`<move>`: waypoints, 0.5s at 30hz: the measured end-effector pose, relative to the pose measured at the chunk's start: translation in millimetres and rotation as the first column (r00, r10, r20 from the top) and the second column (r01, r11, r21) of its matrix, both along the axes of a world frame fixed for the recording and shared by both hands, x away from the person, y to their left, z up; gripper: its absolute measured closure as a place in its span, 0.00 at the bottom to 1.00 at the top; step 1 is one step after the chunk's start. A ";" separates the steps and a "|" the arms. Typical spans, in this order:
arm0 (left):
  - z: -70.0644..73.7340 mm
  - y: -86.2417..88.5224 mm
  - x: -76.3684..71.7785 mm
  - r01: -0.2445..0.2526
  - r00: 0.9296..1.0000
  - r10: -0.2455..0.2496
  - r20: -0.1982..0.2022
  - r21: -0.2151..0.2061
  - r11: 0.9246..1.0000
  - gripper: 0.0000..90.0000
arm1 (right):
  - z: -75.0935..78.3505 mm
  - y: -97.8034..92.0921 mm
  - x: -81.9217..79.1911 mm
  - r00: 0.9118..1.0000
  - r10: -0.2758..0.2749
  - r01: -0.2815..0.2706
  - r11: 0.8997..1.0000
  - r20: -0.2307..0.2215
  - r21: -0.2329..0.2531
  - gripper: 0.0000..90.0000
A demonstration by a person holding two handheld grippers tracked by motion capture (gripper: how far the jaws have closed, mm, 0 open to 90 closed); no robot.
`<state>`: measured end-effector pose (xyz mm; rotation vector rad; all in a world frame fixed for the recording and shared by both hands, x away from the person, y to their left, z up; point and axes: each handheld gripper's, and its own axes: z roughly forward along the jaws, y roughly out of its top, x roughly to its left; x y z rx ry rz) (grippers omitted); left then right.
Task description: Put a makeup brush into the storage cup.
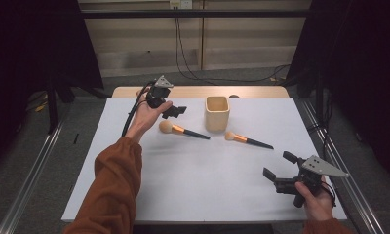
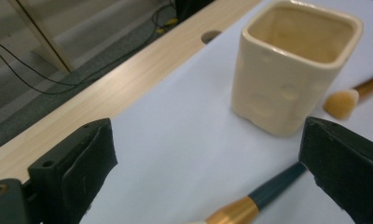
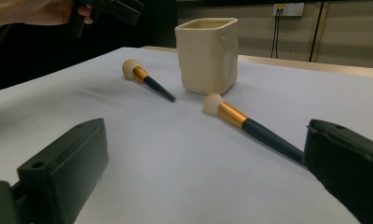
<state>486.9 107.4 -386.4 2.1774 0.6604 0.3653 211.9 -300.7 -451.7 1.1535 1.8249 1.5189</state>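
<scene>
Two brushes lie on worktop (image 1: 193, 185) beside cup (image 1: 217, 113). Our claws gape, empty: approach step. Next, left claw (image 1: 176, 111) drops onto near brush (image 1: 182, 129).

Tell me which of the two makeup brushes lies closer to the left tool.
The brush left of the cup: the bigger-headed brush, just below the left tool. The smaller-headed brush lies right of the cup.

Cup (image 1: 217, 113) at table (image 1: 183, 185) centre-rear; left brush (image 1: 183, 129) beside it, right brush (image 1: 247, 140) before it.
</scene>
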 end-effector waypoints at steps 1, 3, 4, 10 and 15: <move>0.8 0.1 0.4 0.011 1.000 -0.011 -0.004 0.022 1.000 0.04 | 0.1 0.0 -0.1 1.000 0.000 0.000 1.000 0.001 -0.001 0.00; -0.4 -1.8 0.4 0.037 0.999 -0.036 -0.018 0.066 0.997 0.04 | 0.1 0.0 -0.1 1.000 -0.001 0.001 1.000 0.000 0.000 0.00; -1.0 -2.9 0.1 0.040 0.999 -0.038 -0.024 0.072 0.997 0.04 | 0.0 0.1 -0.1 1.000 -0.001 0.001 1.000 -0.001 0.000 0.00; -3.6 -5.4 0.8 0.074 0.997 -0.067 -0.050 0.146 0.987 0.04 | 0.0 0.2 -0.1 1.000 0.003 -0.003 1.000 0.003 -0.005 0.00; -7.2 -12.1 1.0 0.100 0.994 -0.089 -0.069 0.176 0.979 0.04 | -0.1 0.6 0.2 1.000 0.004 -0.004 1.000 0.002 -0.007 0.00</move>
